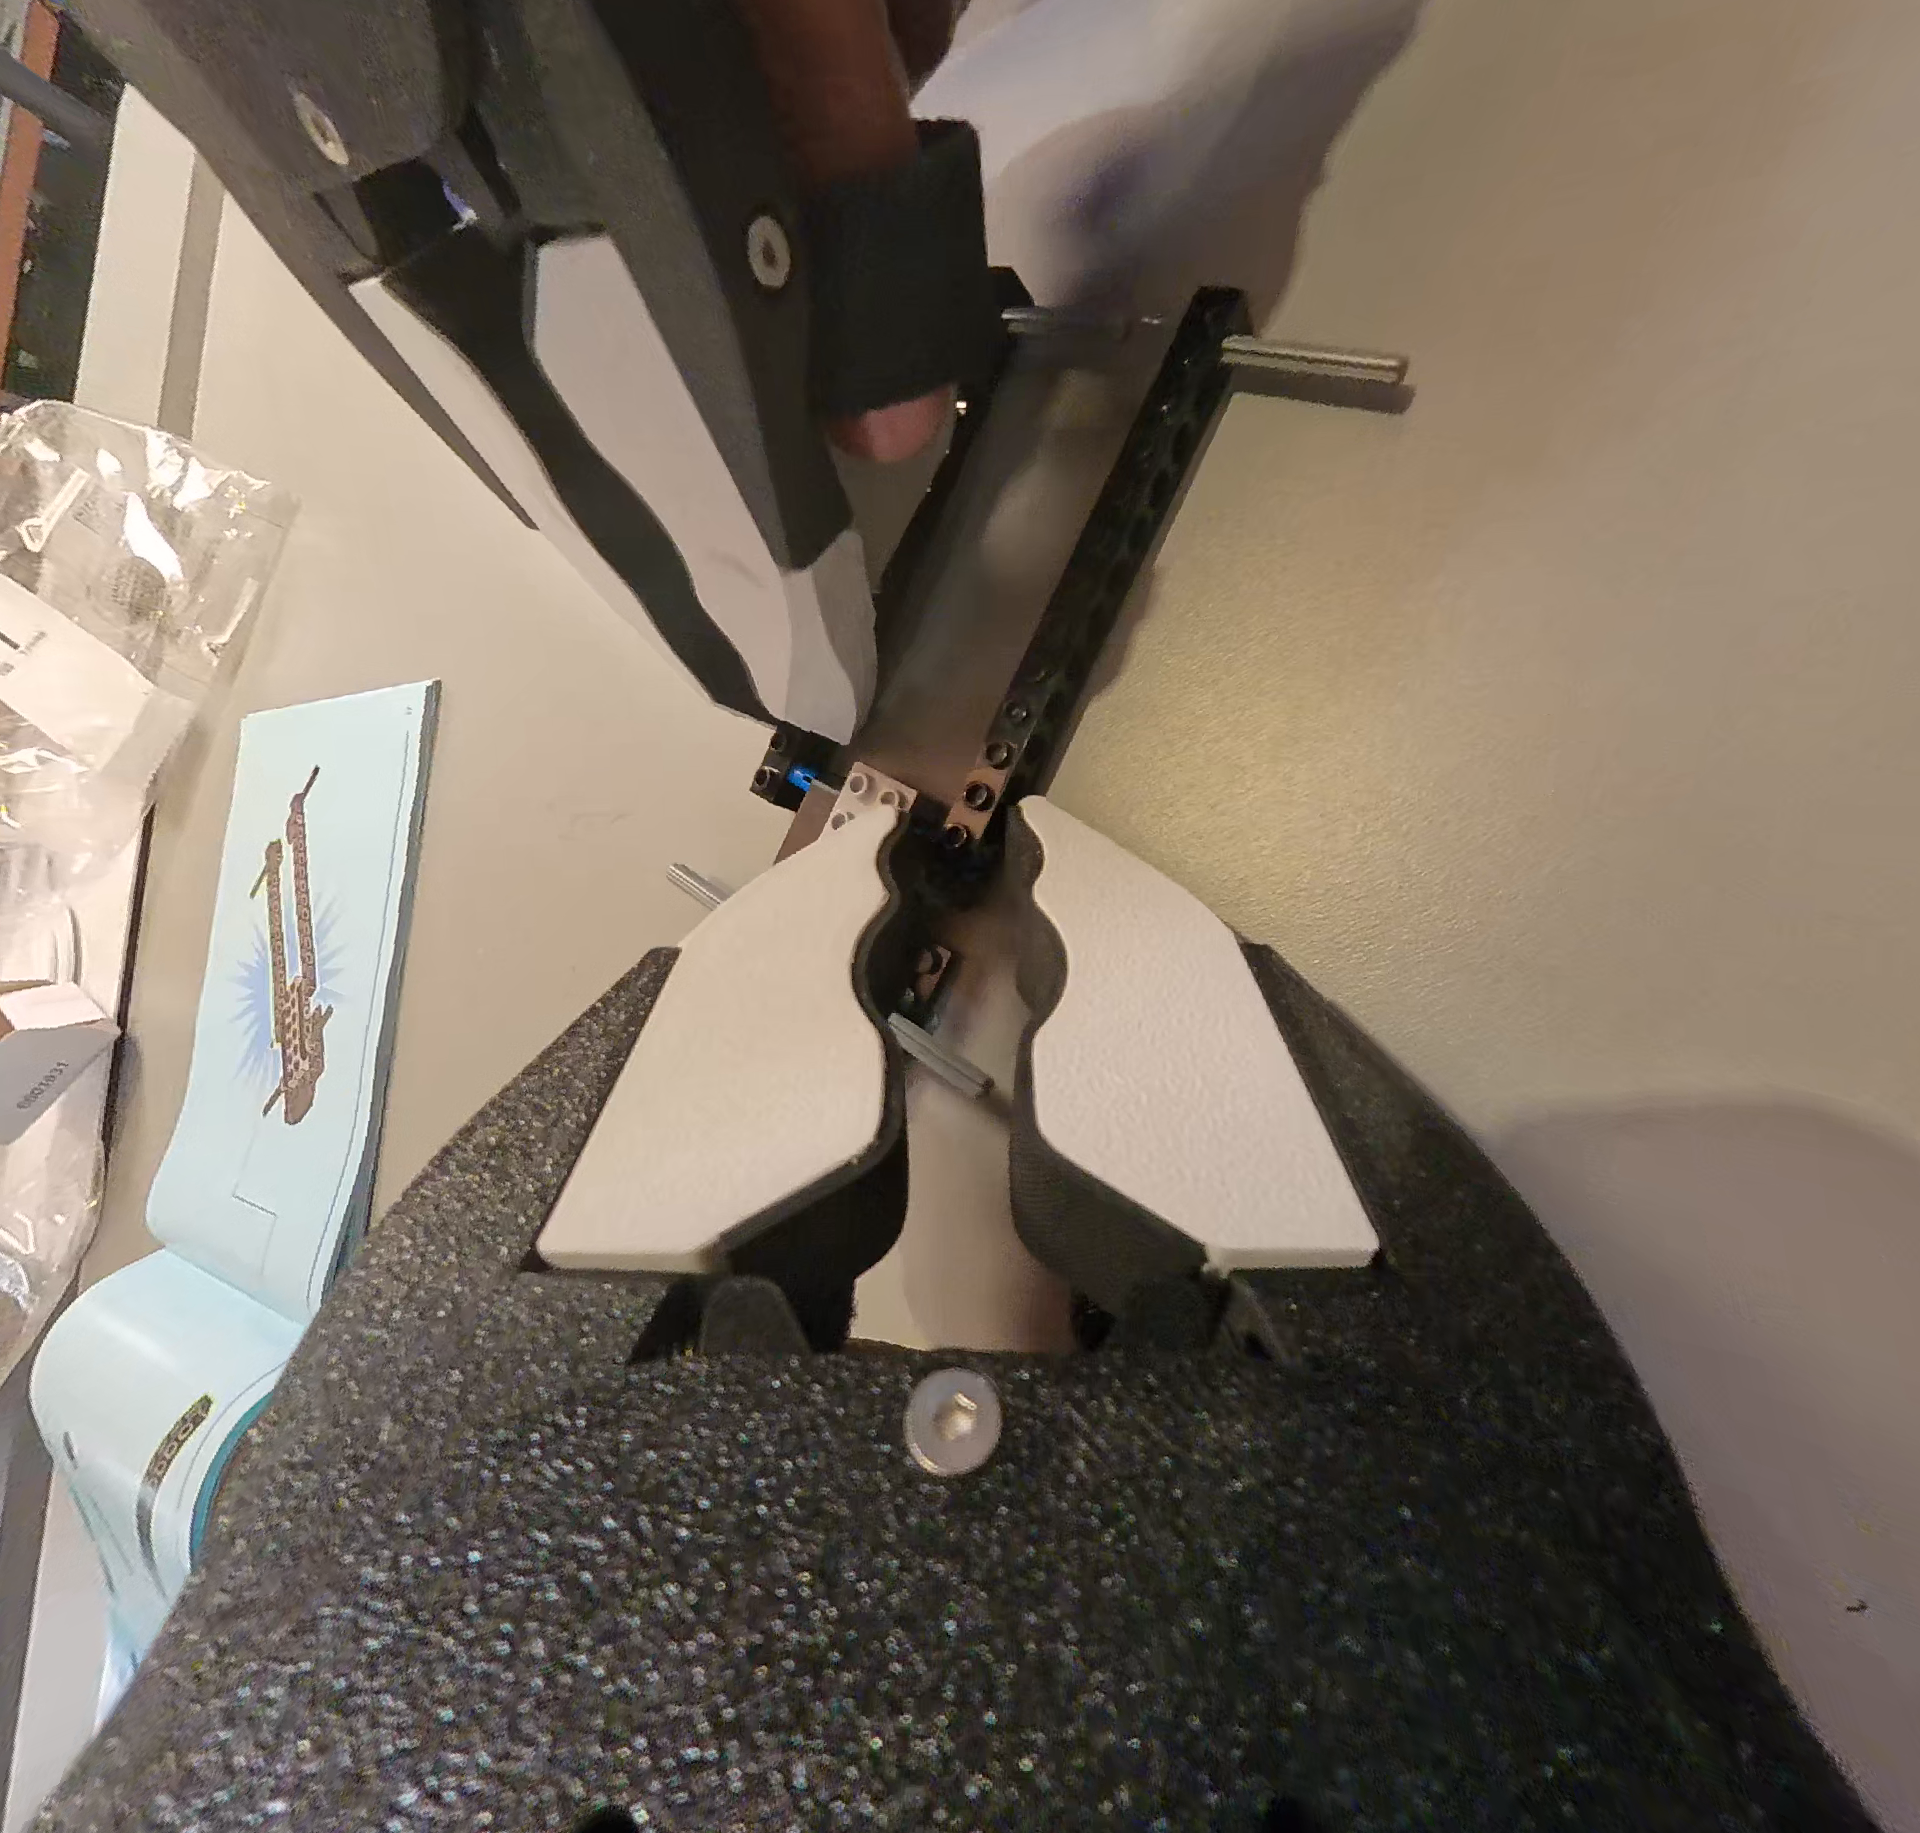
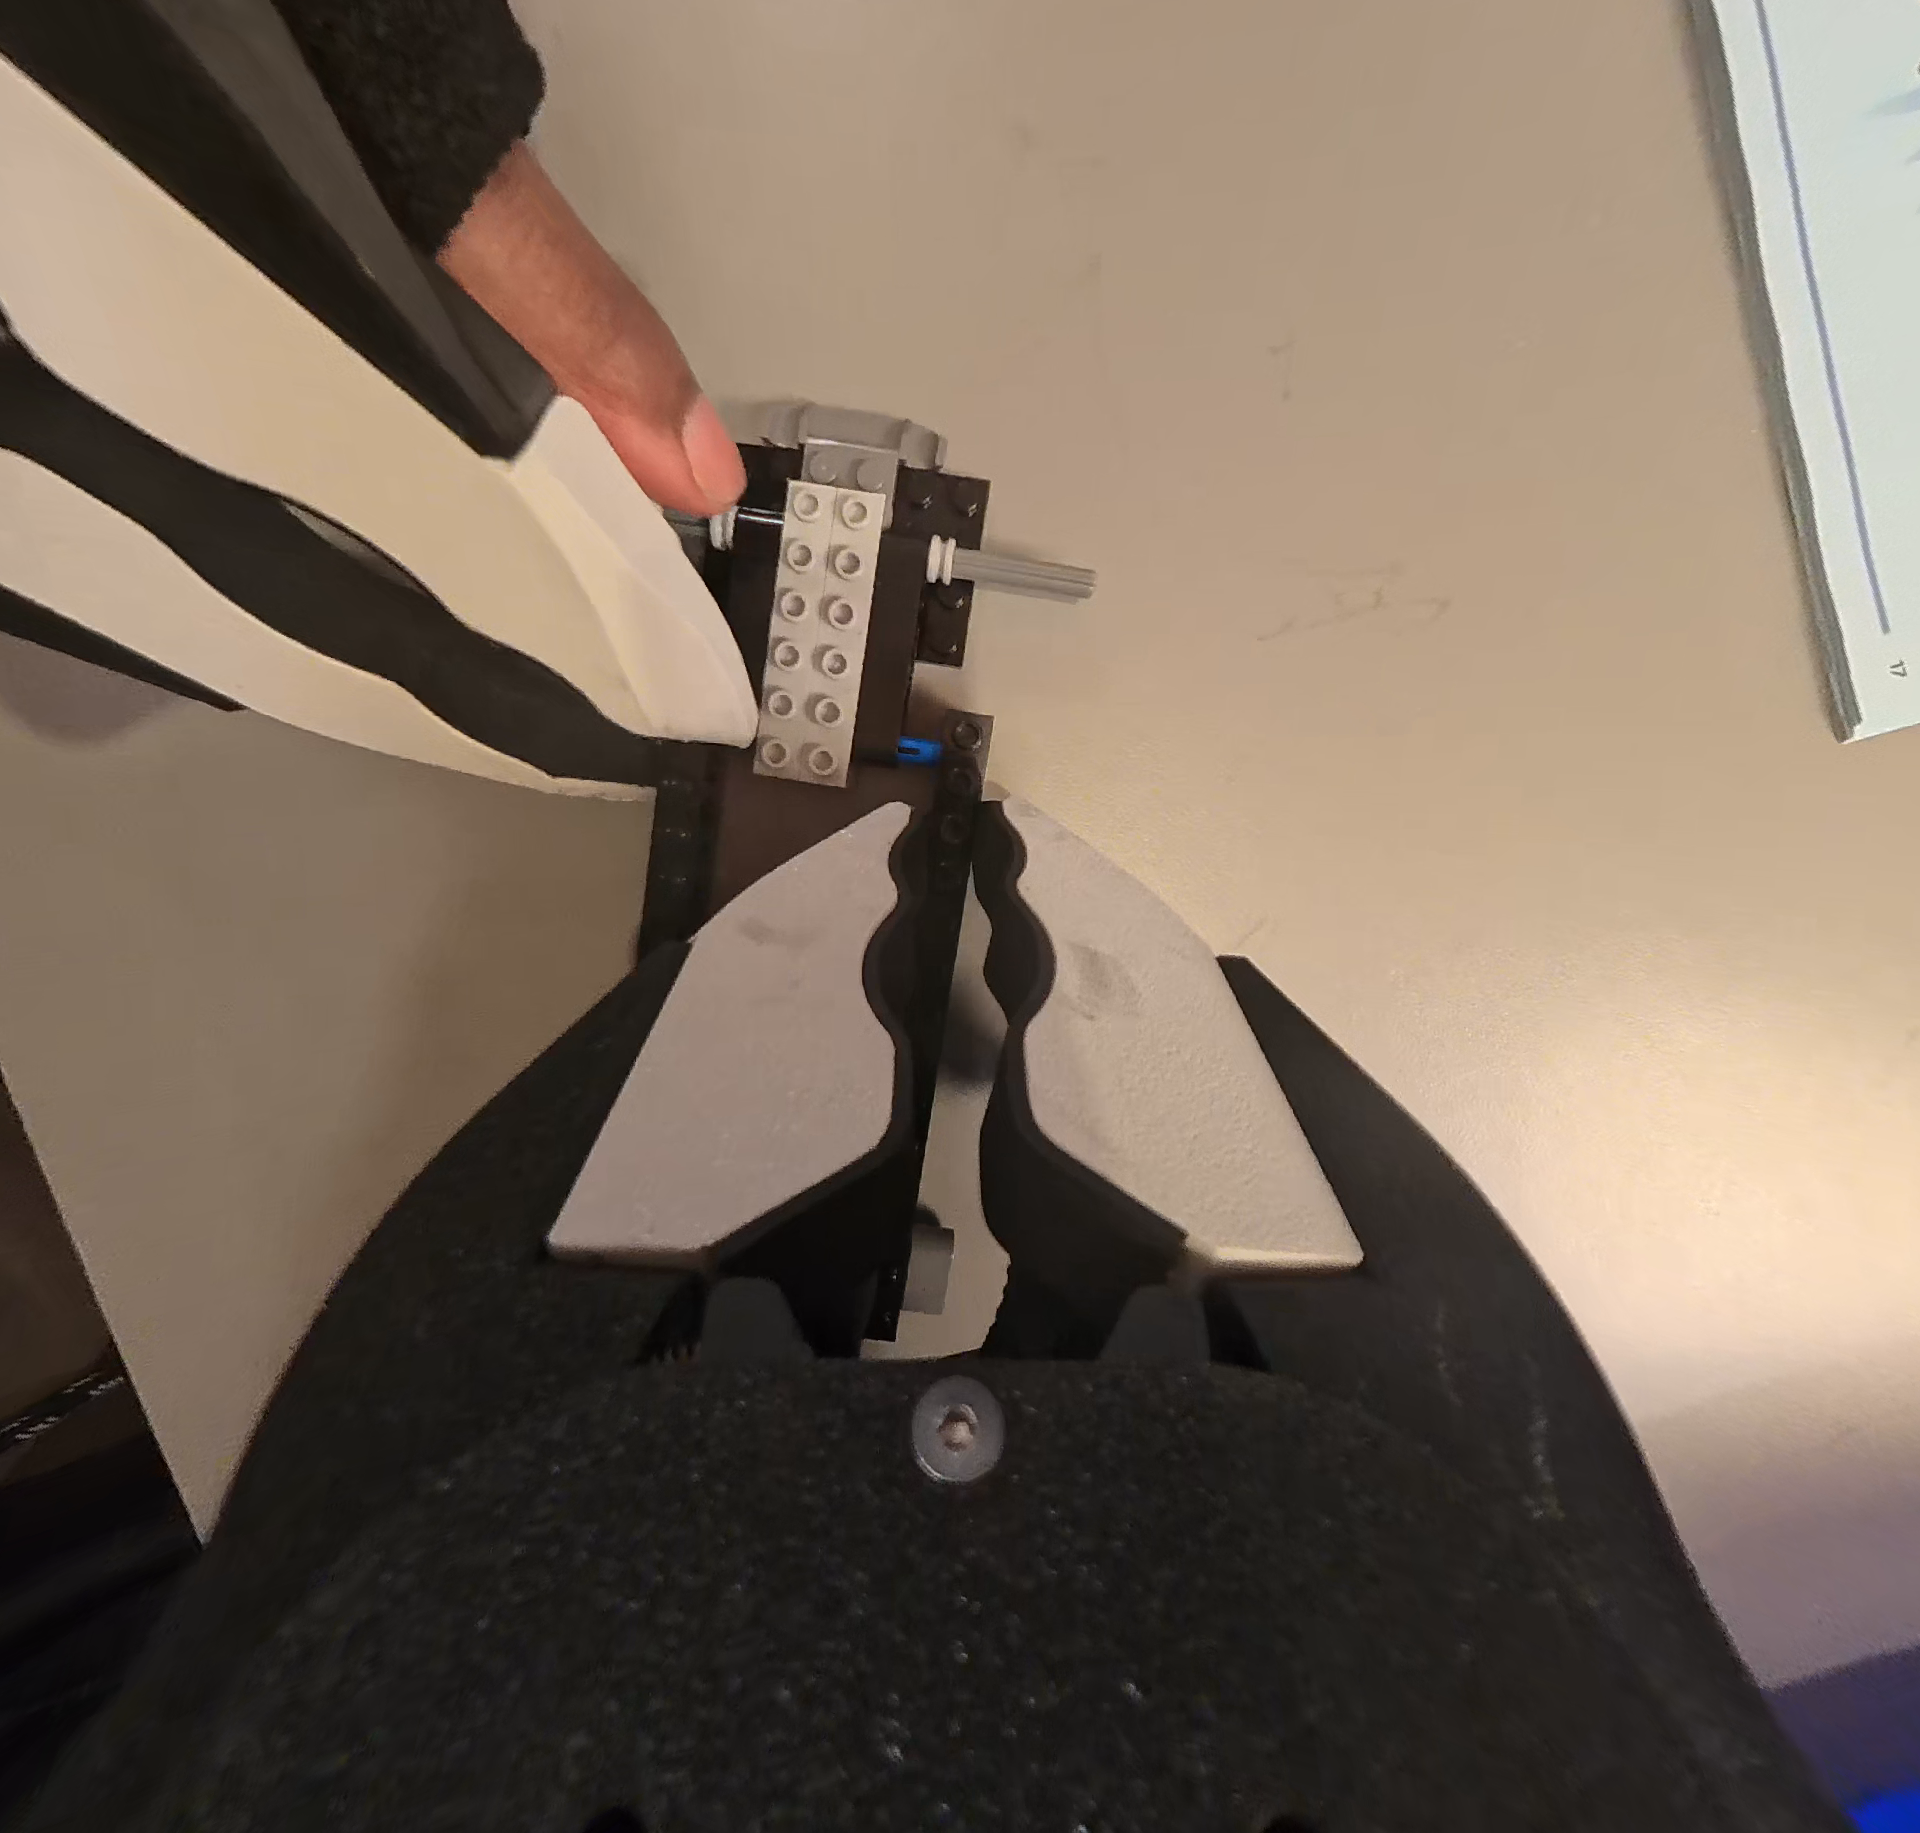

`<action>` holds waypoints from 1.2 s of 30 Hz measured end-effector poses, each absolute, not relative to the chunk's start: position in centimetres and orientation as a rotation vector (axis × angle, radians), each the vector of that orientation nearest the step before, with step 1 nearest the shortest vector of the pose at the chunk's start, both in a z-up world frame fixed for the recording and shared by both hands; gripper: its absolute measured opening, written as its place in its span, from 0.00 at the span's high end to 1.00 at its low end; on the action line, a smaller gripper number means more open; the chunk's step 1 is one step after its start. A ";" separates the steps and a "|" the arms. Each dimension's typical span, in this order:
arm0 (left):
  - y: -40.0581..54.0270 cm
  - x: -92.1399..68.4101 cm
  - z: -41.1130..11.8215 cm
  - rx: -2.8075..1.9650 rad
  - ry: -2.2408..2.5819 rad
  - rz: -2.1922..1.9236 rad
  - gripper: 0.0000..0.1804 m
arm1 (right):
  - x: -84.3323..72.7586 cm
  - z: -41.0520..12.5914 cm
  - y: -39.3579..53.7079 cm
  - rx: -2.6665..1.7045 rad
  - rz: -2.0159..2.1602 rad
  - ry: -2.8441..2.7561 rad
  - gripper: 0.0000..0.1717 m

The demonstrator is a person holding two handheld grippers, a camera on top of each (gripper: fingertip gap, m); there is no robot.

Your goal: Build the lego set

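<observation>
Brick frame (image 2: 831,640) is the landmark: black studded plastic beams, a light grey studded plate (image 2: 821,630) on top, smooth grey axles (image 2: 1023,575) sticking out sideways, a small blue pin (image 2: 914,747) at one corner. It sits on a matte cream bench (image 2: 1351,433).

Right gripper (image 2: 961,827): jaws nearly closed, gripping a thin black beam (image 2: 961,786) of the frame edge-on. The left pad presses on it; contact at the right pad is not clear. Fingers are pale flat plates with wavy black rubber liners; the body is grainy black.

Left gripper (image 1: 956,827): jaws narrowed around the dark end of the frame (image 1: 971,807), where black beams with round holes meet a small white plate (image 1: 868,796). Whether both pads press there cannot be told. A grey axle (image 1: 940,1056) crosses the gap nearer the body.

A bare fingertip (image 2: 686,453) lies against the frame's far end.

Left of the frame in the left wrist view: a pale blue booklet (image 1: 312,952) and crinkled clear plastic bags (image 1: 114,557).
</observation>
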State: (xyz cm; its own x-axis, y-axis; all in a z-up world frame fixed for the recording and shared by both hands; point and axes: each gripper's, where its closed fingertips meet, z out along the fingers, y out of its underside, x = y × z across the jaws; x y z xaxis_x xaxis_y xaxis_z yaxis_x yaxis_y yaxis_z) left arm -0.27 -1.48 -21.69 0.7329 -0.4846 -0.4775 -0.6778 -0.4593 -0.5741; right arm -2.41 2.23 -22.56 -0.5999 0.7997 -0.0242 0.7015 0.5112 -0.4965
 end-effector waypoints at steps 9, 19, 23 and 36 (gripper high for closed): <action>-1.9 0.5 -21.9 -2.144 0.920 0.173 0.93 | -2.2 -22.7 1.5 -1.153 0.671 -2.628 0.95; -2.1 0.9 -22.0 -2.140 0.940 0.106 0.95 | -2.0 -22.5 1.3 -1.079 0.670 -2.648 0.95; -2.1 0.7 -21.9 -2.141 0.905 0.092 0.94 | -2.2 -22.7 1.4 -1.102 0.677 -2.648 0.95; -2.9 -0.7 -21.6 -2.140 0.881 0.187 0.91 | -2.1 -22.7 1.7 -1.153 0.660 -2.610 0.91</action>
State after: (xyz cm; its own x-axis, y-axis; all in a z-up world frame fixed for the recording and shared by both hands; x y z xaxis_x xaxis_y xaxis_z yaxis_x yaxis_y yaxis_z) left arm -0.66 -2.91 -21.63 0.7467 -0.5298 -0.4022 -0.6475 -0.4404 -0.6219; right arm -2.12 1.72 -22.67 -0.6707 0.7416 0.0130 0.6463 0.5930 -0.4802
